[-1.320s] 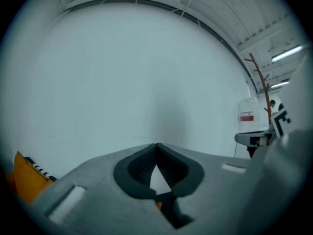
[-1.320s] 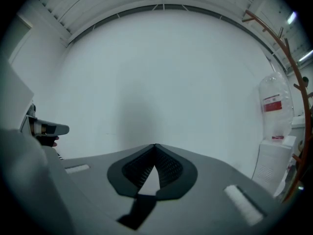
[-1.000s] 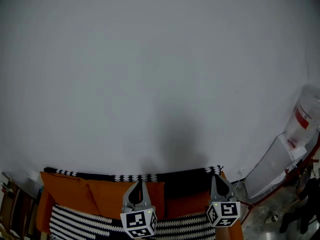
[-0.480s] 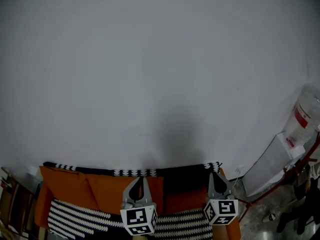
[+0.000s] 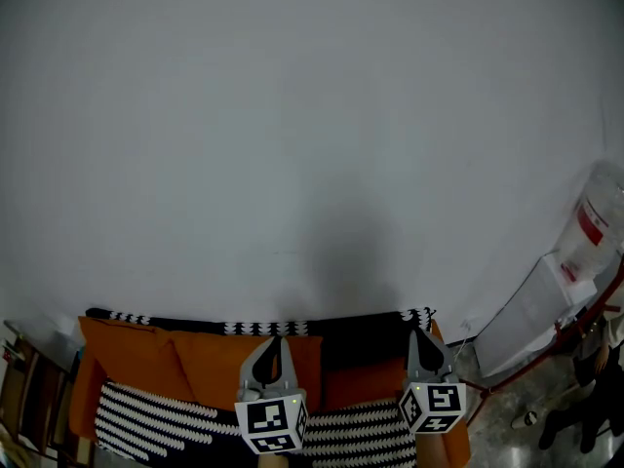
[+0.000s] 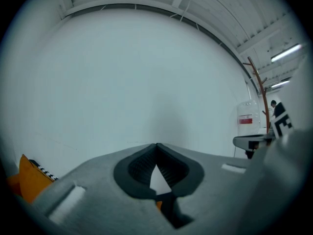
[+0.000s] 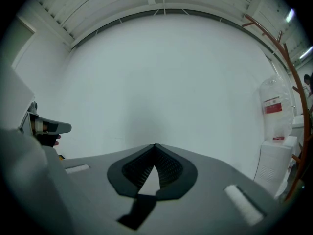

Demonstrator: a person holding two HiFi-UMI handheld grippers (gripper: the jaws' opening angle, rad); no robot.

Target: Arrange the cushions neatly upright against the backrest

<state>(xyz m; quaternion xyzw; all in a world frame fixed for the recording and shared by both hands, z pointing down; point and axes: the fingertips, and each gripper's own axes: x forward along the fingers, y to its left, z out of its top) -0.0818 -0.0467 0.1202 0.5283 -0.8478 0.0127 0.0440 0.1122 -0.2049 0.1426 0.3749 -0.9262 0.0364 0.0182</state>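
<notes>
i'm holding the left gripper (image 5: 272, 343) and right gripper (image 5: 423, 336) level above the orange cushions (image 5: 207, 376), fingers closed on nothing, probably lining up my reach.

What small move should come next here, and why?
Probably lower the left gripper toward the orange cushion: it and the right gripper are both shut, empty and aimed at the wall, above the cushion.

Your head view's upper frame is all wall (image 5: 312, 144). Along the bottom runs the backrest (image 5: 361, 344), with the left cushion (image 5: 122, 354) and second cushion (image 5: 210, 370) side by side before it. The left gripper (image 5: 275, 341) is bottom centre, the right gripper (image 5: 423, 333) beside it, and a container (image 5: 595, 224) at the right edge.
</notes>
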